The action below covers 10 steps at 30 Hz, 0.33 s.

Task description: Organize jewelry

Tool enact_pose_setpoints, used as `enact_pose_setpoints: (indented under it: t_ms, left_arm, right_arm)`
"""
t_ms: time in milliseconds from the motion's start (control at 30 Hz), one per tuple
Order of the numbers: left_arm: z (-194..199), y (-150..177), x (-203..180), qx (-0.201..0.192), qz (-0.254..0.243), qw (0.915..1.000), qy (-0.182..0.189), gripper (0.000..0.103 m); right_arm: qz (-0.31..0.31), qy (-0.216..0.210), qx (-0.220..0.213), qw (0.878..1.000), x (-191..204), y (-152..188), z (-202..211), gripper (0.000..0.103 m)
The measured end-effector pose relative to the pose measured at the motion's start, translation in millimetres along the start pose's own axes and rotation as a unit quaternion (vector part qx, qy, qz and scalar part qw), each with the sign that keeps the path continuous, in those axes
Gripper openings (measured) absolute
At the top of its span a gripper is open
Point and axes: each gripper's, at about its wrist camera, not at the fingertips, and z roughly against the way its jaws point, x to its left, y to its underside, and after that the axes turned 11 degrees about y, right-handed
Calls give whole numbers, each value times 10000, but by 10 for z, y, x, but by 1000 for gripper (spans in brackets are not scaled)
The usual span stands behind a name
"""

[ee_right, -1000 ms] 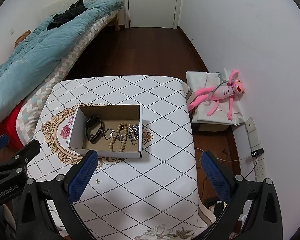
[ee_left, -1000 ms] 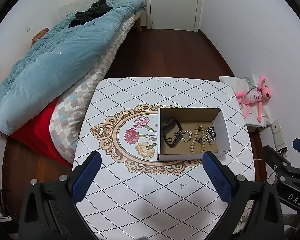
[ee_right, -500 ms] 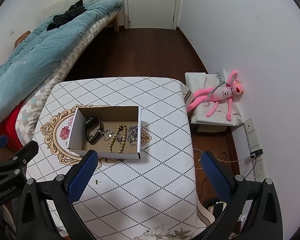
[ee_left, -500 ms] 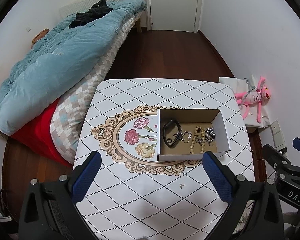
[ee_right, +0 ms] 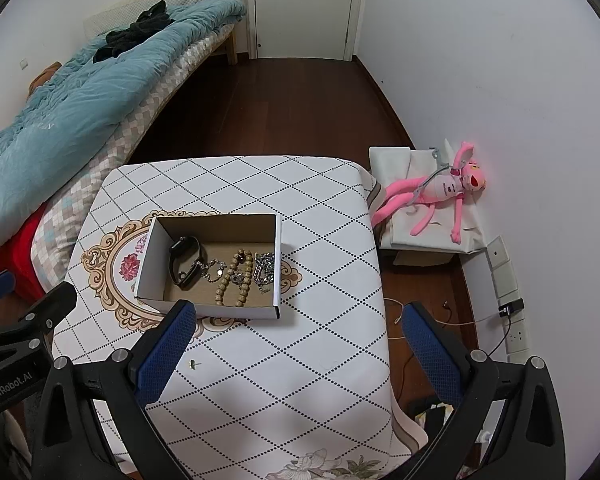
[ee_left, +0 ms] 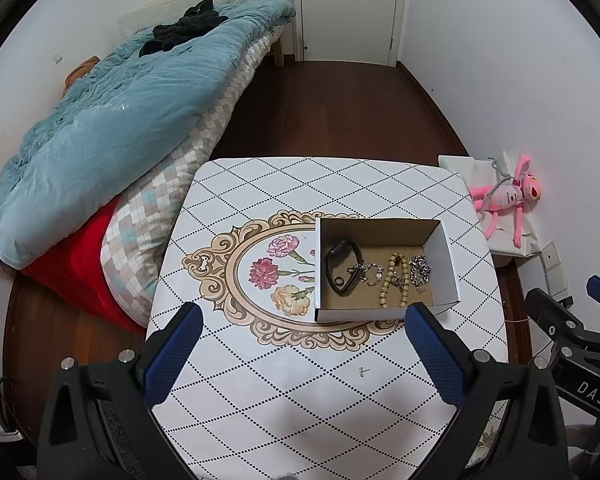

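An open cardboard box [ee_left: 444,256] [ee_right: 278,268] sits on the table. It holds a black band [ee_left: 342,266] [ee_right: 185,260], a thin silver bracelet [ee_left: 366,272] [ee_right: 210,270], a wooden bead string [ee_left: 396,278] [ee_right: 236,278] and a silver chain [ee_left: 420,270] [ee_right: 265,272]. A small stud [ee_left: 363,371] [ee_right: 193,365] lies loose on the cloth in front of the box. My left gripper [ee_left: 304,320] and right gripper [ee_right: 296,318] are both open and empty, held above the table's near side.
The table [ee_left: 300,184] [ee_right: 332,208] has a white diamond-patterned cloth. A bed with a blue duvet [ee_left: 112,120] stands at the left. A pink plush toy [ee_right: 440,192] lies on a white box at the right, by the wall. Cables and sockets [ee_right: 512,320] are beside the table.
Both grippers have pulled back and up slightly, so the table and box look a little smaller. The jewelry in the box has not moved.
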Motion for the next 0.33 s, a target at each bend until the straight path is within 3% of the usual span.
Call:
enact_pose_setpoints:
  t_ms: [333]
  left_arm:
    - [2, 22, 16, -27, 39, 10000, 33, 103]
  right_arm:
    - [7, 0, 7, 10000, -2, 6, 5, 103]
